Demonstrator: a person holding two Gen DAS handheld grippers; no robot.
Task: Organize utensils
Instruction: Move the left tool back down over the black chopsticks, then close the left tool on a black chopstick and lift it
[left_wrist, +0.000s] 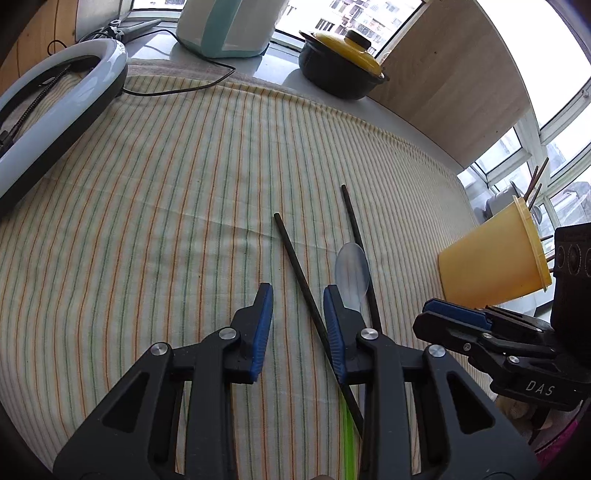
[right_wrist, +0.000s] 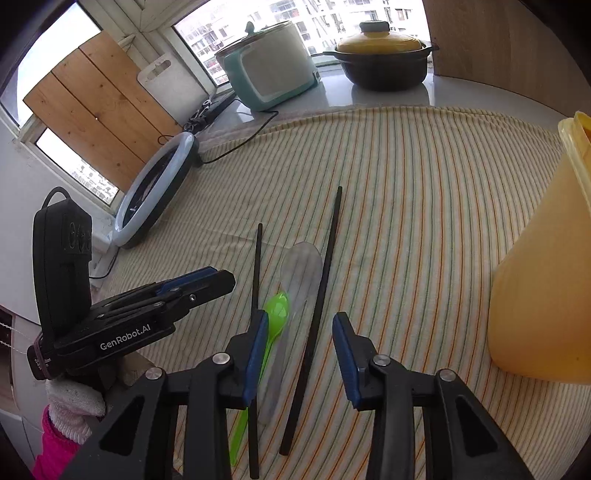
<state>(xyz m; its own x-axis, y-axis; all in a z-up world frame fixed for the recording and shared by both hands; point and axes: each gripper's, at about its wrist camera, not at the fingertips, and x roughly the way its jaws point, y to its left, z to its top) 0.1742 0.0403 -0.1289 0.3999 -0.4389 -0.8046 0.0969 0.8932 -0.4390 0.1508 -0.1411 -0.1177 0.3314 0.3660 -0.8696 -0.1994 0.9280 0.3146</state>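
Your left gripper (left_wrist: 298, 325) and right gripper (right_wrist: 300, 350) both hovered with jaws apart, clamping nothing, over two black chopsticks (right_wrist: 318, 295), a clear plastic spoon (right_wrist: 299, 273) and a green plastic spoon (right_wrist: 277, 314) on the striped cloth (left_wrist: 166, 184). The yellow plastic cup (right_wrist: 546, 288) stood just right, a white ring light (left_wrist: 55, 110) left.

- My counter (right_wrist: 369, 94), pale and glossy; a striped cloth (right_wrist: 424, 192) covers most of it.
- On the cloth: two black chopsticks (right_wrist: 325, 280), a clear spoon (right_wrist: 299, 269) between them, a green spoon (right_wrist: 275, 314) beside the clear one.
- Yellow cup (right_wrist: 543, 295) at the cloth's right edge.
- Ring light (right_wrist: 155, 192) at the left edge.
- Bare back strip: teal cooker (right_wrist: 269, 62), black pot with yellow lid (right_wrist: 384, 55).
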